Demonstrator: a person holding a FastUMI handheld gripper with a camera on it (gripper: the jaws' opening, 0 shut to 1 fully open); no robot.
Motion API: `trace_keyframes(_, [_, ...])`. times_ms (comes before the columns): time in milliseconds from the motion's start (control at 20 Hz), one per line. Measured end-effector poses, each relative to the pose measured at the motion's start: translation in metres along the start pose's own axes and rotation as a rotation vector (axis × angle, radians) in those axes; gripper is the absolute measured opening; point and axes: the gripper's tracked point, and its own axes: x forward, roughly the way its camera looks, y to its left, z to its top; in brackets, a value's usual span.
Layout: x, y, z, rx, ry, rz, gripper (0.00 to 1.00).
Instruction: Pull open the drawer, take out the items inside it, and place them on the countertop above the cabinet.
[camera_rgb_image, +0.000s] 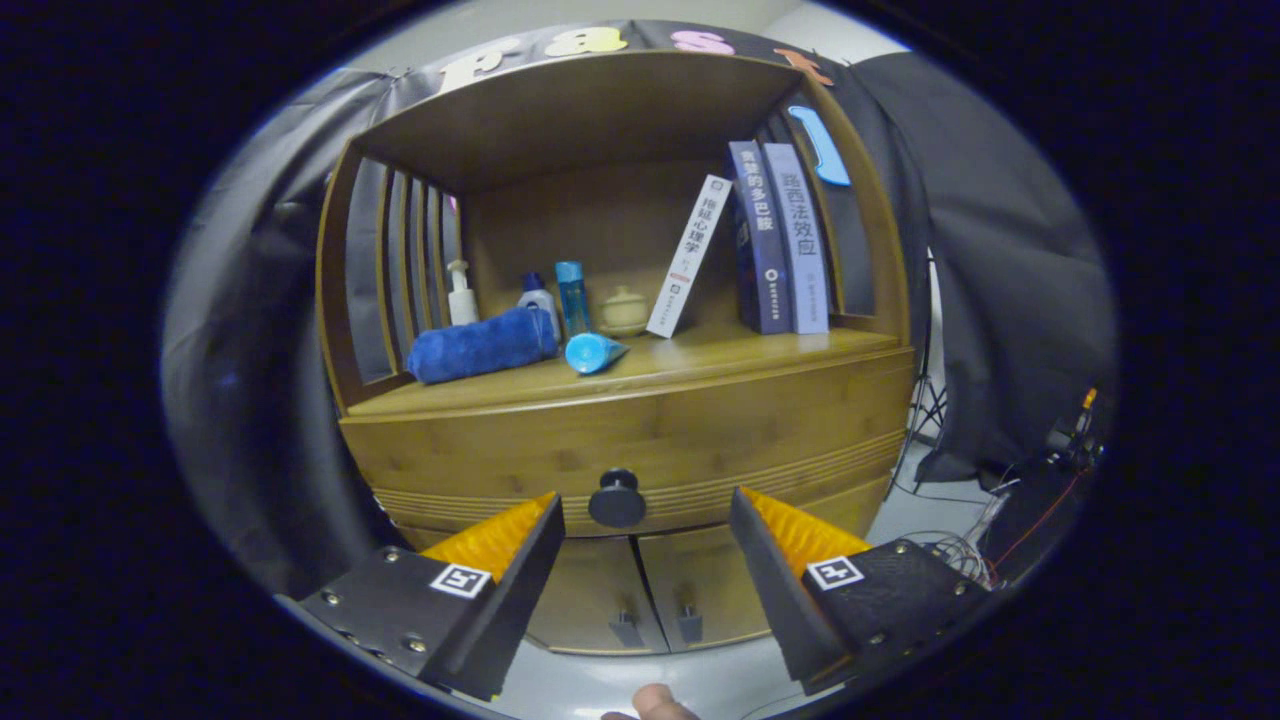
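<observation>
1. Tongs (645, 510) are spread wide apart and pinch nothing.
2. Between the two tips, just ahead of them, sits the round black knob (617, 497) of the drawer (640, 440). Neither finger touches it.
3. The drawer is shut, flat with the front of the wooden cabinet (620, 400).
4. Below the drawer, at 6 o'clock from the knob, are two small cabinet doors (640, 595), also shut.
5. Above the drawer is the tabletop (720, 355). At 11 o'clock from the knob lies a rolled blue towel (482, 345).
6. Just beside the towel, a blue tube (593, 352) lies on its side.
7. Behind them stand a white pump bottle (461, 295), a blue bottle (571, 297) and a small pale jar (624, 312).
8. At 1 o'clock from the knob, a white book (690, 255) leans on two upright dark books (780, 240).
9. A fingertip (655, 703) peeks in at 6 o'clock, under the tongs.
</observation>
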Motion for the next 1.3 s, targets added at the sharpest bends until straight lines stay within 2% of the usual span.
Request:
trace_keyframes(350, [-0.090,0.002,0.030,-0.101,-0.028,0.007,0.99])
trace_keyframes(500, [-0.124,0.013,0.065,-0.154,-0.084,-0.018,0.99])
trace_keyframes(650, [-0.160,0.045,0.104,-0.194,-0.138,0.014,0.99])
trace_keyframes(850, [-0.211,0.085,0.151,-0.182,-0.223,0.085,0.99])
trace_keyframes(950, [-0.230,0.091,0.166,-0.172,-0.240,0.090,0.98])
trace_keyframes(1300, [-0.243,0.081,0.169,-0.157,-0.225,0.084,0.96])
